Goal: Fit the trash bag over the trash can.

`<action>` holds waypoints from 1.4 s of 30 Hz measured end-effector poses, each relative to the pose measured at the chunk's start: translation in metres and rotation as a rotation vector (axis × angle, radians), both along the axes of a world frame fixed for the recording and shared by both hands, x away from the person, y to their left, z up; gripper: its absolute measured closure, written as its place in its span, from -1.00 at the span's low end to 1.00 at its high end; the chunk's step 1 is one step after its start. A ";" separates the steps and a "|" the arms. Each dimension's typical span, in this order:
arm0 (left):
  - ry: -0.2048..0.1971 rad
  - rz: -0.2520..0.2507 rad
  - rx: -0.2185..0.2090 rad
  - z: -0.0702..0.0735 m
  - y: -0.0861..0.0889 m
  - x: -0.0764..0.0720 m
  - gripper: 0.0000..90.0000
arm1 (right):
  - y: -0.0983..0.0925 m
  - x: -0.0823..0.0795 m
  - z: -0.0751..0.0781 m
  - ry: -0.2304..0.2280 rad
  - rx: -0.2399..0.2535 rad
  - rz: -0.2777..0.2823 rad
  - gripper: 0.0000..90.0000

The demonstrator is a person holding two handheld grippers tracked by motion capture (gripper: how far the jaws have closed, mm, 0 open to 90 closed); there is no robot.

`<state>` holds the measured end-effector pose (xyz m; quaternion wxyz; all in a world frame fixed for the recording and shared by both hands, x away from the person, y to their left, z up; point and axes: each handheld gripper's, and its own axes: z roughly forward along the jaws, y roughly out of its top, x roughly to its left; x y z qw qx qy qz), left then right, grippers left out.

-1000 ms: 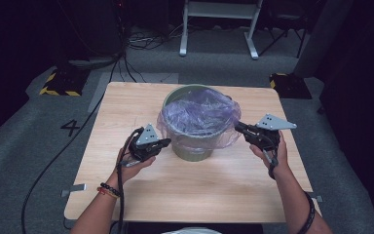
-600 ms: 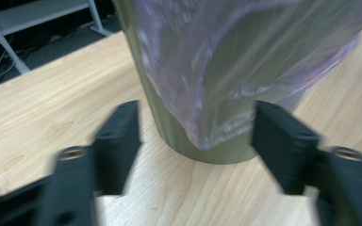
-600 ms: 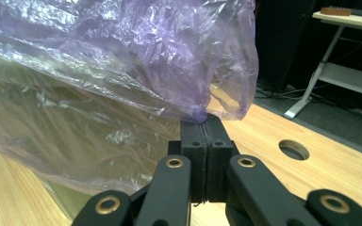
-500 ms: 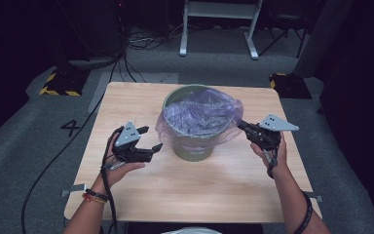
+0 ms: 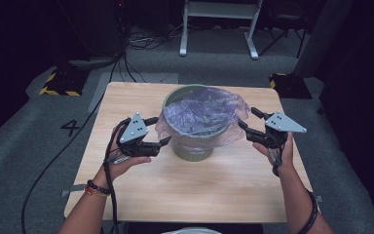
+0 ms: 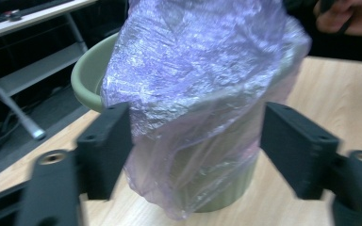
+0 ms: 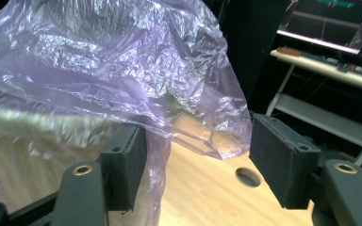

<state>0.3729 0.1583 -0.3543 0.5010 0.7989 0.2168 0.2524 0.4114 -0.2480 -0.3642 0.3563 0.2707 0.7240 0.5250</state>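
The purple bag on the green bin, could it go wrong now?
Maybe, in two ways.
1. Both the left claw and the right claw have just been opening, and neither presses the purple bag. Its loose skirt could slide back up off the green bin.
2. The bag's edge hangs between the right claw's open jaws. If that claw pulls away carelessly, it might snag the thin film and drag it off the rim.

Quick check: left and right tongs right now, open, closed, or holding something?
Left tongs: open, just been opening, holding nothing, beside the purple bag.
Right tongs: open, just been opening, holding nothing; bag edge hangs loose between the jaws.
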 end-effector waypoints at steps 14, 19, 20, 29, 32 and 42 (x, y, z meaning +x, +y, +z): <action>-0.046 0.010 0.096 0.001 -0.002 0.020 1.00 | 0.013 0.025 0.041 -0.089 -0.067 0.056 0.94; -0.036 0.020 0.076 0.002 0.003 0.028 1.00 | 0.028 0.039 0.056 -0.088 -0.091 0.062 0.98; -0.035 0.023 0.069 0.002 0.004 0.030 1.00 | 0.031 0.042 0.058 -0.085 -0.096 0.060 0.98; 0.007 0.072 0.002 -0.001 0.017 0.058 1.00 | 0.042 0.082 0.059 0.020 -0.129 0.010 0.99; 0.024 0.091 -0.019 -0.003 0.018 0.070 1.00 | 0.044 0.096 0.054 0.060 -0.150 -0.016 0.99; 0.105 0.155 -0.074 -0.024 0.020 0.107 1.00 | 0.038 0.130 0.027 0.192 -0.165 -0.066 0.99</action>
